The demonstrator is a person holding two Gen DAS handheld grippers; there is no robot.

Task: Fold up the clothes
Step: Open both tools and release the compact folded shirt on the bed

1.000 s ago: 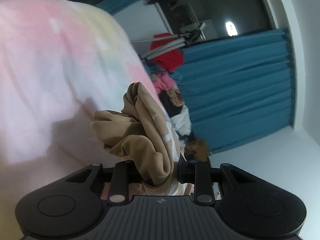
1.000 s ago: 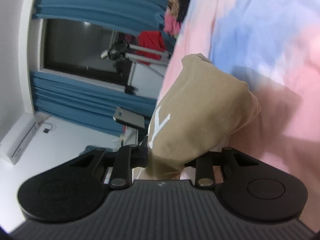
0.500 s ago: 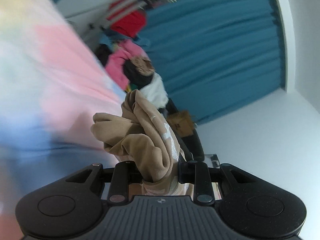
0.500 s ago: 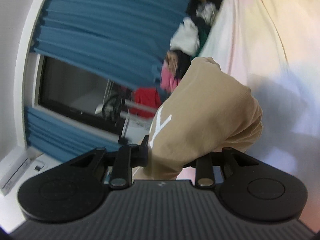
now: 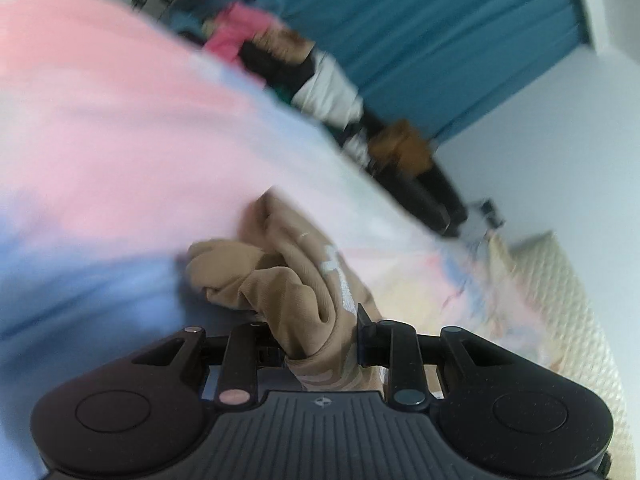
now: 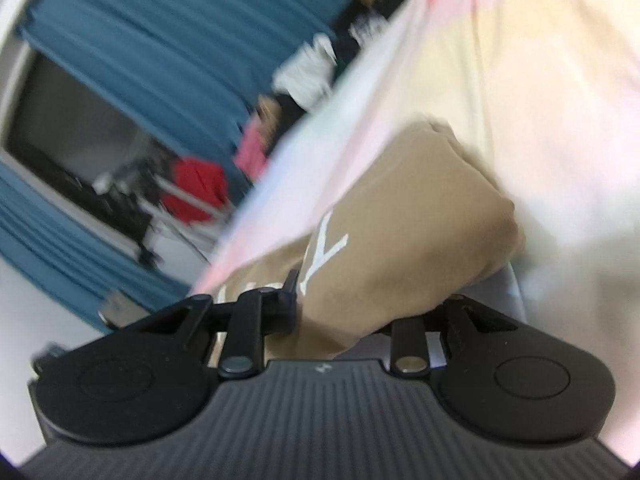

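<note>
- left gripper (image 5: 322, 332) clamped on tan garment (image 5: 288, 280), cloth bunching toward 11 o'clock.
- right gripper (image 6: 360, 312) clamped on tan garment, bulk toward 1 o'clock.
- pastel sheet (image 5: 100, 120) spreads beyond both; 2 grips, neither nearer.

You had two tools in view, the left tool (image 5: 320, 344) and the right tool (image 6: 344, 312), and one tan garment (image 5: 296, 280) between them. There was one pastel sheet (image 5: 120, 128), one blurred heap of clothes (image 5: 320, 88), and one blue curtain (image 5: 440, 28).
</note>
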